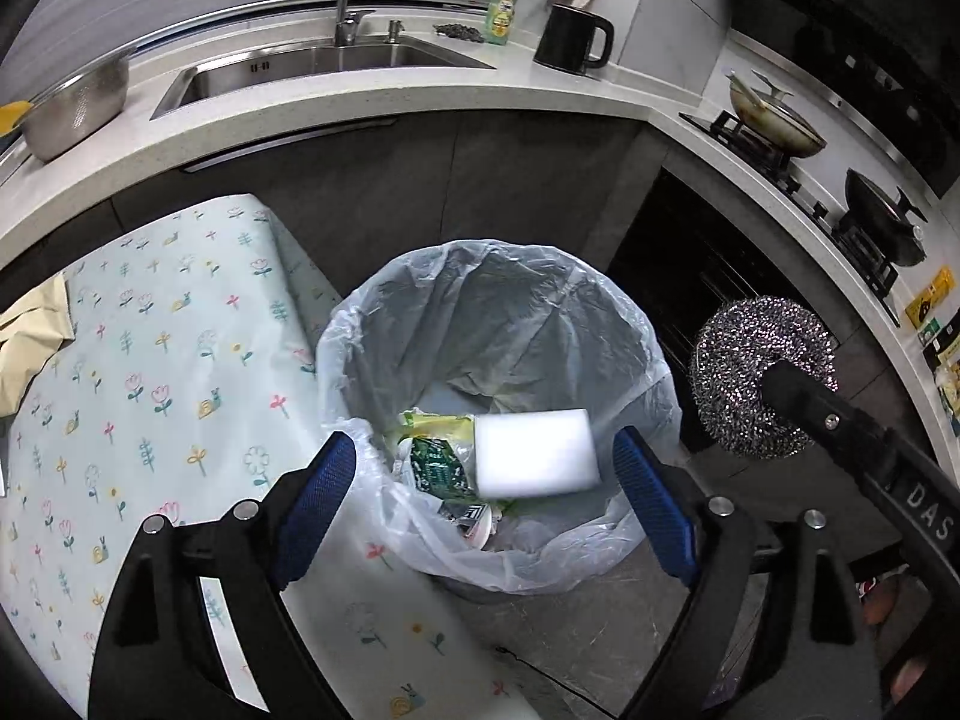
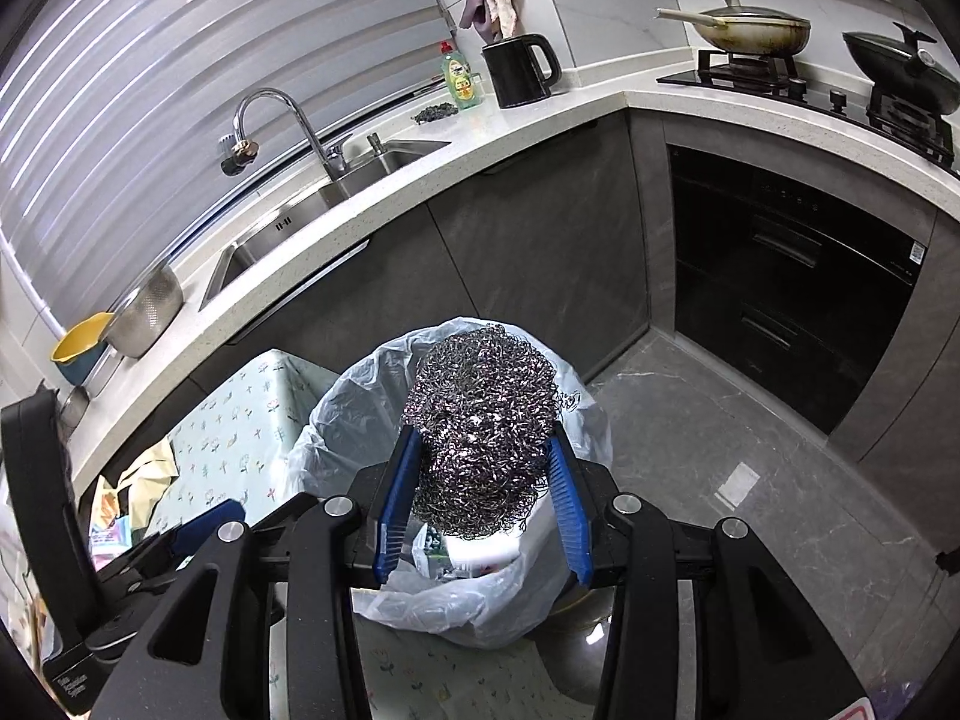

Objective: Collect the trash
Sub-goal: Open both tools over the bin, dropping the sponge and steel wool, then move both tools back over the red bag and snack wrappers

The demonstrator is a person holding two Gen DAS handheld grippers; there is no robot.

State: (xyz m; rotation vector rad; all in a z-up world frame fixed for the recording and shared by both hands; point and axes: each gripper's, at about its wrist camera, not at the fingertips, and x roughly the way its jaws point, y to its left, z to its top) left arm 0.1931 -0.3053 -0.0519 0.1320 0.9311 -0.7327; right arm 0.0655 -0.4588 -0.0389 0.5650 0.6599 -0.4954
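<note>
The left gripper (image 1: 486,498) has its blue fingers (image 1: 315,504) spread wide with a white sponge block (image 1: 536,451) between them, touching neither — it sits blurred over the wrappers in the lined trash bin (image 1: 384,324). Just to the right, the right gripper (image 2: 483,501) pinches a steel wool scourer (image 2: 480,426) between its fingers, above the bin's rim. The bin stands on the floor beside a desk with a flowered cloth (image 1: 150,360) — sink counter (image 1: 360,102) behind.

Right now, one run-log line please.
left gripper: open, sponge dropping into bin | right gripper: holding steel scourer over bin
</note>
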